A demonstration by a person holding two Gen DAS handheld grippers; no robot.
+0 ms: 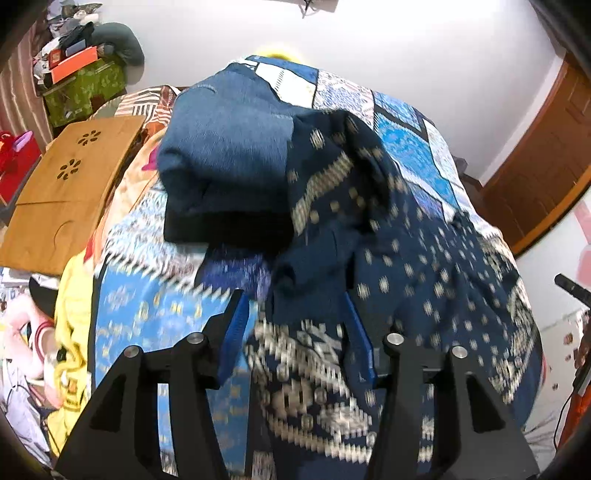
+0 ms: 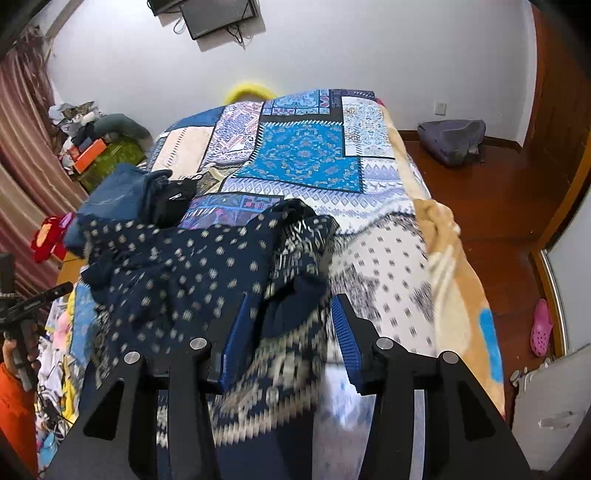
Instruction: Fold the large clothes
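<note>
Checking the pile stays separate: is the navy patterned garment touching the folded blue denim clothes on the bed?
Touching. In the left wrist view, the navy patterned garment drapes directly against the folded blue denim clothes, with no gap.

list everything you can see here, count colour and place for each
patterned garment: 1, navy with cream dots, crumpled on near end of bed
folded clothes: 1 pile, blue denim-like top, black beneath, bed's left side
bedspread: 1, blue and white patchwork, covers bed
blanket: 1, tan, bed's right edge
wooden board: 1, light brown, flower cutouts, left of bed
bag: 1, grey, floor by far wall
shoe: 1, pink, floor at right
screen: 1, black, on wall
left tongs: 1, black with blue pads, open over garment
right tongs: 1, same colours, open, garment between fingers
</note>
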